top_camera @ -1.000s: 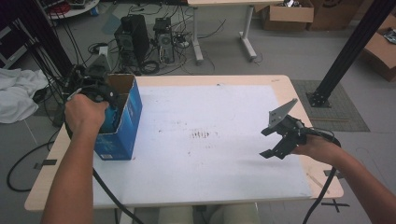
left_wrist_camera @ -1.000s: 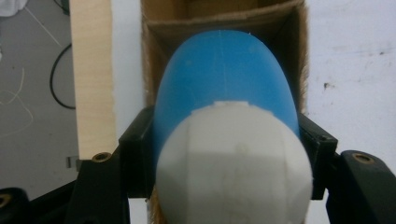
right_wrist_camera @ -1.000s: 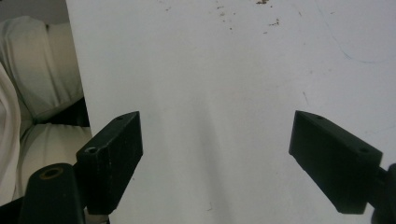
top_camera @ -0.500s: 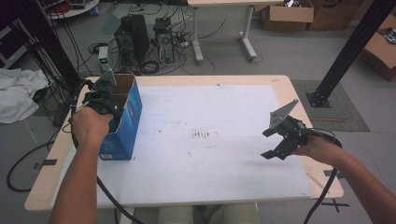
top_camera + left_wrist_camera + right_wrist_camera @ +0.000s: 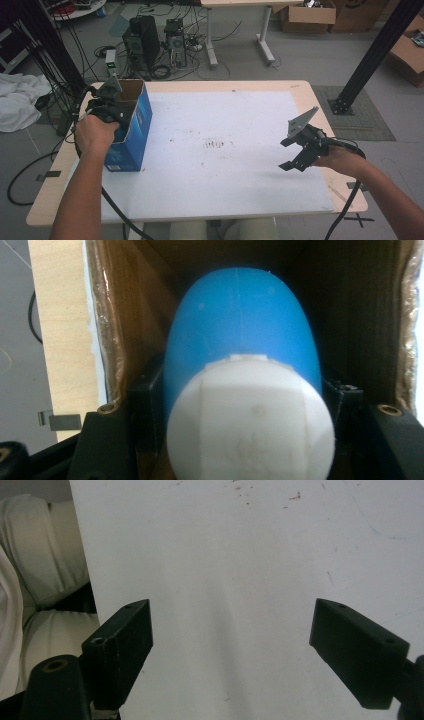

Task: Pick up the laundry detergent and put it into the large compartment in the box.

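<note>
An open blue cardboard box (image 5: 134, 131) stands at the left edge of the white table (image 5: 225, 115). My left gripper (image 5: 107, 106) reaches down into its open top. In the left gripper view it (image 5: 240, 390) is shut on a blue bottle (image 5: 240, 315) with a white cap (image 5: 250, 425), deep between the brown inner walls (image 5: 125, 315). Its jaws have just been opening a trace, though the pads still touch the bottle's sides. My right gripper (image 5: 295, 152) hovers over the table's right side. There it (image 5: 230, 630) stands open above bare tabletop.
Small dark specks (image 5: 217, 145) mark the table's middle. On the floor behind are computer towers (image 5: 142, 45) with cables, a white cloth (image 5: 20, 102) at left, cardboard boxes (image 5: 305, 15) at the back and a black post (image 5: 372, 60) at right.
My left hand has sunk with its gripper into the blue box. The right gripper has stayed where it was.
</note>
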A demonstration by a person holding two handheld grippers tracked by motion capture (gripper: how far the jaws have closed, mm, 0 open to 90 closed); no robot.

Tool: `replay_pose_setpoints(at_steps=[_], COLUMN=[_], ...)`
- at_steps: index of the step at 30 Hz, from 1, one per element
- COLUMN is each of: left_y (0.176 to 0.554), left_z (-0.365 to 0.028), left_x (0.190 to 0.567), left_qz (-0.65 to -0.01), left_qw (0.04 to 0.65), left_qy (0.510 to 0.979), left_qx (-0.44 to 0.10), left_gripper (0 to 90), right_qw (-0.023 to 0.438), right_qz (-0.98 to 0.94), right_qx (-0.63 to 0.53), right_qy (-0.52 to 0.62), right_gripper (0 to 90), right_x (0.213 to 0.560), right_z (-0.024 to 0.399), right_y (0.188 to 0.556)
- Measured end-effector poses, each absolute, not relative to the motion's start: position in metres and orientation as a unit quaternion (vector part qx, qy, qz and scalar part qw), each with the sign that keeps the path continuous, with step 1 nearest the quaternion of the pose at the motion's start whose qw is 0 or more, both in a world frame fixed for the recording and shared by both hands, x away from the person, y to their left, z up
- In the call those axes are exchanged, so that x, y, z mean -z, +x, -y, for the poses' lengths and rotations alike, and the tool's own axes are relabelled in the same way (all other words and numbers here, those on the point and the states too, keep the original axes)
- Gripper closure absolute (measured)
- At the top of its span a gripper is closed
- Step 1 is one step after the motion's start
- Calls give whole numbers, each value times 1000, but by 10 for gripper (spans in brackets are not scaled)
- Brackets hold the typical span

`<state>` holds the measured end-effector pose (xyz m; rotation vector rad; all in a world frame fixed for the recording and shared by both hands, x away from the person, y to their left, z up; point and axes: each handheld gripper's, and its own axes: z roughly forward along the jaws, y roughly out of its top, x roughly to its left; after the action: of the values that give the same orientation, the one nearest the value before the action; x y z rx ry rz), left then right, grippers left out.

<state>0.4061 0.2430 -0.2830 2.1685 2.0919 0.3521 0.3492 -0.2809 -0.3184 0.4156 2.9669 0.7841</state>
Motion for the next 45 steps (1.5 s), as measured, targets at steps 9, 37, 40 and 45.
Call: replay_pose_setpoints(at_steps=[9,37,40,45], left_y=[406,400,398,397], left_z=[-244,-247,-247,-247], left_x=[284,260,255,245], left_qz=[-687,-686,-686,-682], left_qw=[57,84,90,89], left_qy=[716,711,709,713], left_qx=[-109,-133,-134,-136], left_gripper=[340,312,311,303], right_qw=[19,16,17,18], right_qz=[-960,-961,-961,-960], right_qx=[-246,-244,-244,-246], right_qy=[133,129,129,130], right_gripper=[176,176,175,176], right_x=[322,324,323,322], right_z=[279,276,276,276], right_y=[348,344,344,344])
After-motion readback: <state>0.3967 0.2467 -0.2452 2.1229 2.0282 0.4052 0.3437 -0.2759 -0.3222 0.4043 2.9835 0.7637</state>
